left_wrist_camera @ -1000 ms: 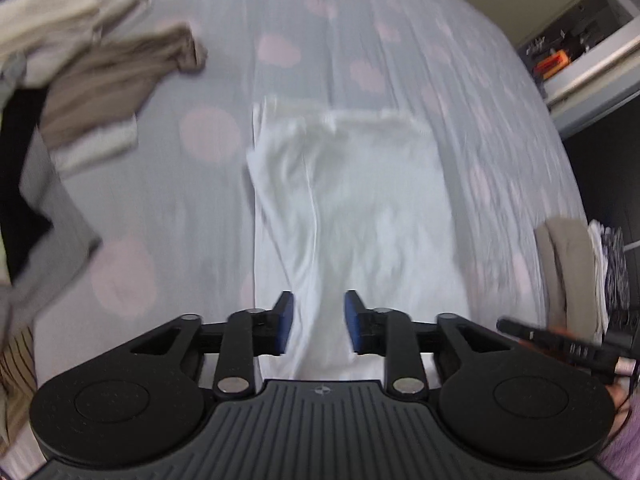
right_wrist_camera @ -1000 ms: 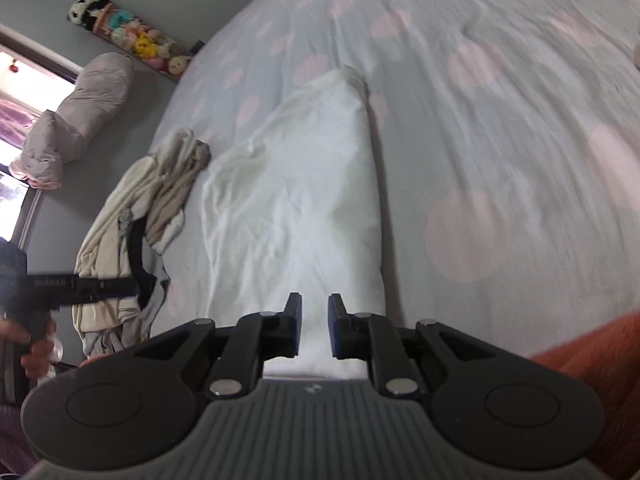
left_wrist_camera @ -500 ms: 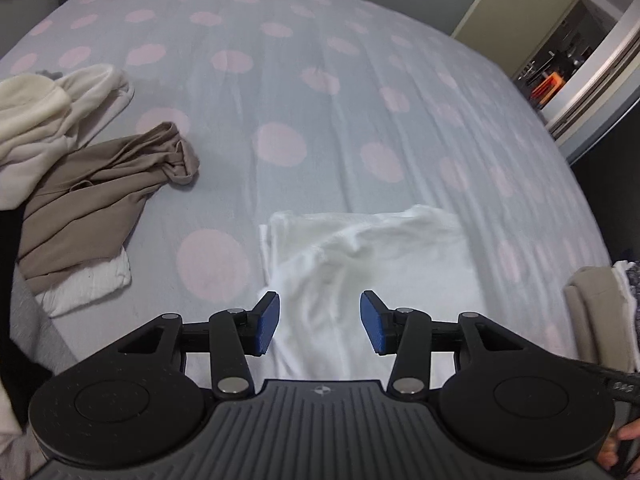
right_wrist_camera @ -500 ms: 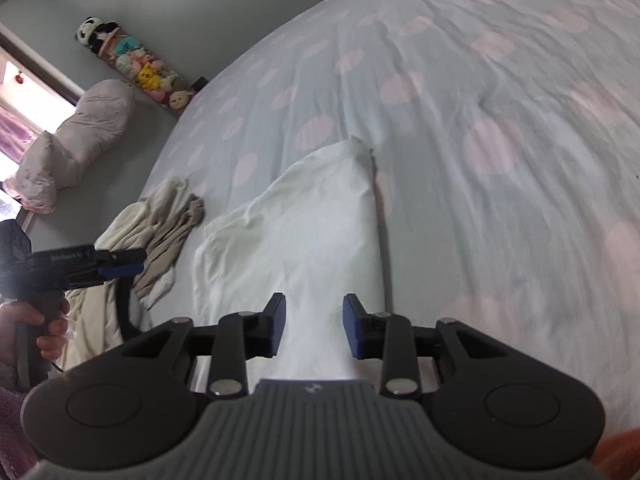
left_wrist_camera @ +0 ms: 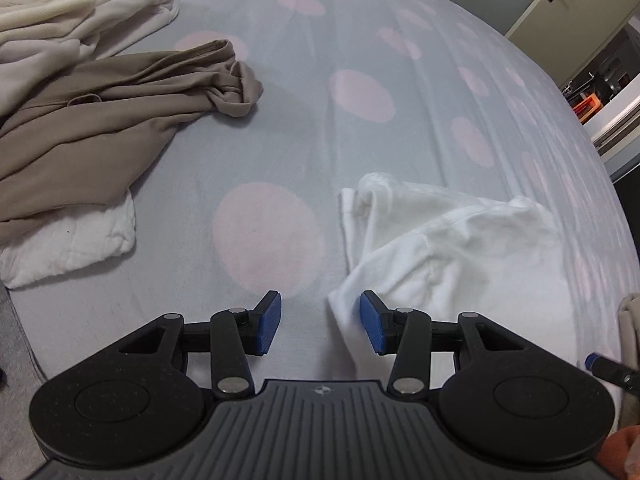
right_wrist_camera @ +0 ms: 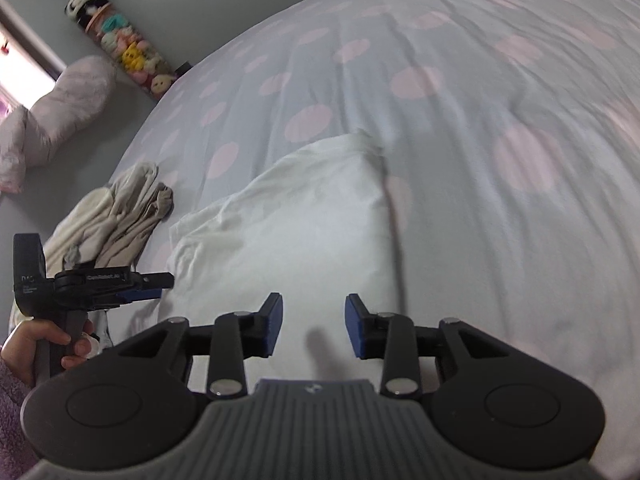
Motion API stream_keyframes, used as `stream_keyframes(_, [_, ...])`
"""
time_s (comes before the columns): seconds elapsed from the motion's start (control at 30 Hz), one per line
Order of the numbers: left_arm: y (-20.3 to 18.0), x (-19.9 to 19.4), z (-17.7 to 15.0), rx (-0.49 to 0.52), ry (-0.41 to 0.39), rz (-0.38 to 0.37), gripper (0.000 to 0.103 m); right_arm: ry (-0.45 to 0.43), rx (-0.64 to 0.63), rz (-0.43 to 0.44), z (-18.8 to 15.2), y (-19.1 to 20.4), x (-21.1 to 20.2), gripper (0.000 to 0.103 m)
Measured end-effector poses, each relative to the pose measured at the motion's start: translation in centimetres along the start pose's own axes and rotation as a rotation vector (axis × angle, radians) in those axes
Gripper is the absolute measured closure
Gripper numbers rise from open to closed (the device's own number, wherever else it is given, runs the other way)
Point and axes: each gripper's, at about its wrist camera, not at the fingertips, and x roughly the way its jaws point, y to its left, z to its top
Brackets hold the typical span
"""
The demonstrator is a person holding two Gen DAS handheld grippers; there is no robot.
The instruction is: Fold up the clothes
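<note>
A folded white garment (left_wrist_camera: 448, 248) lies on the dotted bedspread (left_wrist_camera: 360, 92), right of centre in the left wrist view. My left gripper (left_wrist_camera: 320, 326) hangs open just above the garment's near left corner, nothing between its blue pads. In the right wrist view the same white garment (right_wrist_camera: 288, 232) stretches away from my right gripper (right_wrist_camera: 314, 330), which is open over its near edge and holds nothing. The left gripper (right_wrist_camera: 160, 282) also shows there at the left, held by a hand (right_wrist_camera: 48, 344).
A heap of unfolded clothes, brown (left_wrist_camera: 100, 128), cream (left_wrist_camera: 72, 12) and white (left_wrist_camera: 68, 244), lies at the left of the bed. Folded items (left_wrist_camera: 630, 316) sit at the right edge. A door (left_wrist_camera: 572, 4) is far right. Plush toys (right_wrist_camera: 124, 48) and a pillow (right_wrist_camera: 60, 116) stand beyond the bed.
Both grippers opened from nearly shut and let go of the white garment. They pulled back from it, and the left one swung left, bringing the clothes heap closer.
</note>
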Motion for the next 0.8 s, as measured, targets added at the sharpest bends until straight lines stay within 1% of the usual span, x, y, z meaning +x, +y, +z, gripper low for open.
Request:
stream_keyframes(0.07, [0.4, -0.2, 0.0, -0.015, -0.012, -0.003, 0.062, 0.004, -0.043, 0.0, 0.1, 1.4, 0.9, 0.065])
stream_keyframes(0.13, [0.8, -0.6, -0.3, -0.059, -0.007, -0.048, 0.064, 0.017, -0.092, 0.003, 0.1, 2.9, 1.9, 0.064])
stream_keyframes(0.17, [1.0, -0.7, -0.4, -0.076, -0.001, -0.083, 0.064, 0.023, -0.117, 0.004, 0.0, 3.7, 2.4, 0.064])
stream_keyframes(0.23, [1.2, -0.7, -0.9, -0.092, 0.011, -0.14, 0.064, 0.035, -0.166, 0.006, 0.0, 5.3, 3.3, 0.064])
stream_keyframes(0.3, [1.1, -0.5, -1.4, -0.086, 0.032, -0.151, 0.064, 0.047, -0.215, 0.009, 0.0, 6.8, 4.3, 0.065])
stream_keyframes(0.4, [0.7, -0.2, -1.6, -0.07, 0.041, -0.159, 0.064, 0.057, -0.309, -0.003, -0.5, 9.1, 5.5, 0.066])
stream_keyframes(0.47, [0.6, 0.2, -1.6, -0.068, 0.049, -0.187, 0.066, 0.062, -0.356, -0.005, -0.8, 10.0, 6.1, 0.066])
stream_keyframes(0.53, [0.7, 0.9, -1.7, -0.079, 0.064, -0.235, 0.08, 0.066, -0.403, -0.007, -1.1, 10.9, 6.8, 0.066])
stream_keyframes(0.57, [0.9, 1.1, -1.6, -0.091, 0.068, -0.253, 0.081, 0.065, -0.417, -0.011, -1.2, 11.2, 7.1, 0.066])
stream_keyframes(0.63, [1.2, 1.2, -1.5, -0.105, 0.066, -0.274, 0.089, 0.051, -0.444, -0.015, -1.2, 11.7, 7.5, 0.066])
stream_keyframes(0.7, [1.2, 1.0, -1.3, -0.097, 0.062, -0.287, 0.093, 0.037, -0.472, -0.031, -1.1, 12.2, 7.7, 0.066])
stream_keyframes(0.73, [1.1, 0.9, -1.2, -0.087, 0.059, -0.291, 0.094, 0.041, -0.487, -0.036, -1.0, 12.5, 7.8, 0.066])
stream_keyframes(0.8, [0.9, 0.6, -0.9, -0.071, 0.059, -0.297, 0.094, 0.069, -0.512, -0.019, -1.0, 13.2, 7.9, 0.066])
